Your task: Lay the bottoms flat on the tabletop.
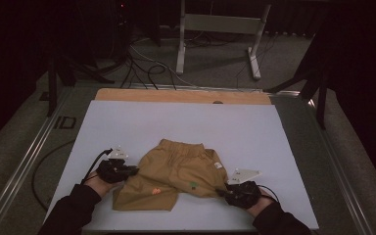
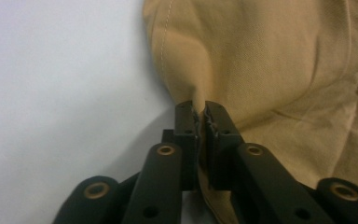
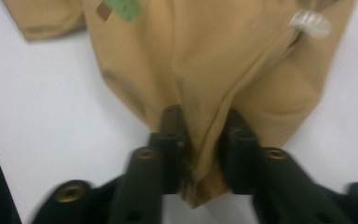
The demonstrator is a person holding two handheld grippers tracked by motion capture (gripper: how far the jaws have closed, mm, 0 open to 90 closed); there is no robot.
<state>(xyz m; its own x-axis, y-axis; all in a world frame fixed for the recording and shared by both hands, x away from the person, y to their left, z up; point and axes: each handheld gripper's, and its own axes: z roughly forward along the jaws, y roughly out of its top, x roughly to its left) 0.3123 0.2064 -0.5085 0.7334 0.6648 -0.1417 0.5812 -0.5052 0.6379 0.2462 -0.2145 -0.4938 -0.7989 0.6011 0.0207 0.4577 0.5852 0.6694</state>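
Observation:
Tan shorts [image 1: 176,171] lie crumpled on the white board [image 1: 176,122], waistband toward the far side. My left gripper [image 1: 134,170] sits at their left edge. In the left gripper view its jaws [image 2: 200,121] are pinched almost together on a thin fold of the tan cloth [image 2: 261,60]. My right gripper [image 1: 221,192] is at the near right corner of the shorts. In the right gripper view it [image 3: 203,126] stands parted, with a loose bunch of the fabric [image 3: 205,60] lying between the jaws. A green patch [image 3: 128,8] and a white label [image 3: 310,22] show on the cloth.
The board rests on a wooden tabletop [image 1: 127,94] with metal rails along both sides. Cables [image 1: 142,68] and a white table frame [image 1: 220,29] stand on the floor beyond. The person's dark sleeves [image 1: 73,210] come in at the bottom.

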